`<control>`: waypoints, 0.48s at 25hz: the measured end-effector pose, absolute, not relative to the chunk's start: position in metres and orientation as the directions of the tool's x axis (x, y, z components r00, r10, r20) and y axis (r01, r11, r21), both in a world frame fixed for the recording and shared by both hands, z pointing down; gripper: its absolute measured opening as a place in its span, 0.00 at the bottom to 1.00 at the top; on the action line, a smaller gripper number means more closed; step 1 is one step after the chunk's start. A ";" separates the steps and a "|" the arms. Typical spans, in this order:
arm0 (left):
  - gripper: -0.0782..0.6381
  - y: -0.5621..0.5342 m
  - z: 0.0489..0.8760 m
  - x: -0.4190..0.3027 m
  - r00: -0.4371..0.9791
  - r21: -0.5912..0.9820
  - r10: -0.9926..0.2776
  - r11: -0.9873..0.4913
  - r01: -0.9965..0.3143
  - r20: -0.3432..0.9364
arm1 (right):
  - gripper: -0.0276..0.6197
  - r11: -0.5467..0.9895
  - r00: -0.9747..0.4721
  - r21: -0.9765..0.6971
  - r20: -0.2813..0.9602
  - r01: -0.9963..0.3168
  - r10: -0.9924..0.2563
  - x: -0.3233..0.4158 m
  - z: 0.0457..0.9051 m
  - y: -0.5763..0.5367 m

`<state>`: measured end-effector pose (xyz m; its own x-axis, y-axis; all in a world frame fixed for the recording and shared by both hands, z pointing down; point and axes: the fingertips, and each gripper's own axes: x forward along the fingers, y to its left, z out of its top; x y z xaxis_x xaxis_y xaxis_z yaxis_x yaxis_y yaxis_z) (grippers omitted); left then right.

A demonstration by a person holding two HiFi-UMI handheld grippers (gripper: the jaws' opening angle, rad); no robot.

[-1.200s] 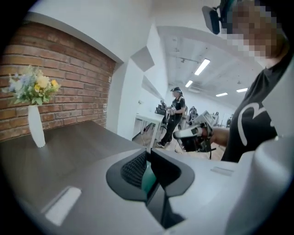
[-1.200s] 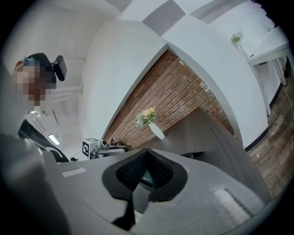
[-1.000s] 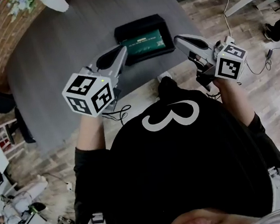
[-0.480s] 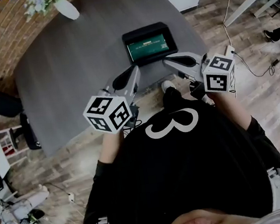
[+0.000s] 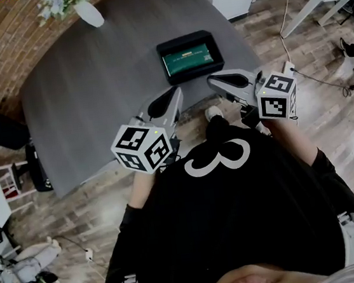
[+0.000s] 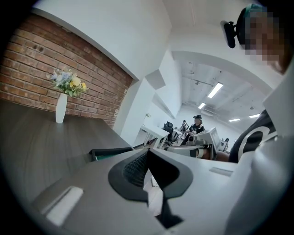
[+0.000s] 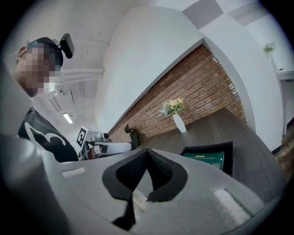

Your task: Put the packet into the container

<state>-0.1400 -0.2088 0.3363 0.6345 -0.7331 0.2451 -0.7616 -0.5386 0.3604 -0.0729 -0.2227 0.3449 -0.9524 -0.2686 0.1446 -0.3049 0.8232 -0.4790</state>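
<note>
Packet [image 5: 186,58] is lying inside the single container [image 5: 183,38] on the table [image 5: 94,96]. Left gripper [image 5: 177,93] and right gripper [image 5: 211,81] are hanging short of it, both clenched empty. Only the left gripper view is showing a distant person [image 6: 197,123].

Grey bench [image 5: 94,96] in shot, dark grain running across the top. Near its right corner on the person's side sits the black container [image 5: 183,39], flat on the surface, just in from the edge. Over at the far edge, a white vase [image 5: 89,14] holds flowers [image 5: 57,2], well apart from the container.
</note>
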 end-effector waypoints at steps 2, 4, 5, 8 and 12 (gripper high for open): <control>0.13 -0.208 0.336 -0.138 0.639 0.362 -0.731 -0.543 -0.758 0.240 | 0.04 0.824 -0.953 -0.478 0.138 -0.303 -0.270 -0.072 0.346 -0.221; 0.13 -0.209 0.335 -0.137 0.641 0.360 -0.729 -0.547 -0.756 0.238 | 0.04 0.823 -0.952 -0.479 0.139 -0.305 -0.272 -0.071 0.347 -0.221; 0.13 -0.210 0.335 -0.136 0.642 0.360 -0.729 -0.548 -0.755 0.238 | 0.04 0.823 -0.952 -0.478 0.140 -0.306 -0.273 -0.070 0.347 -0.221; 0.13 -0.211 0.334 -0.135 0.644 0.365 -0.727 -0.547 -0.753 0.239 | 0.04 0.820 -0.950 -0.480 0.144 -0.313 -0.278 -0.068 0.345 -0.223; 0.13 -0.212 0.335 -0.137 0.643 0.368 -0.726 -0.545 -0.754 0.244 | 0.04 0.821 -0.951 -0.480 0.134 -0.310 -0.280 -0.068 0.342 -0.227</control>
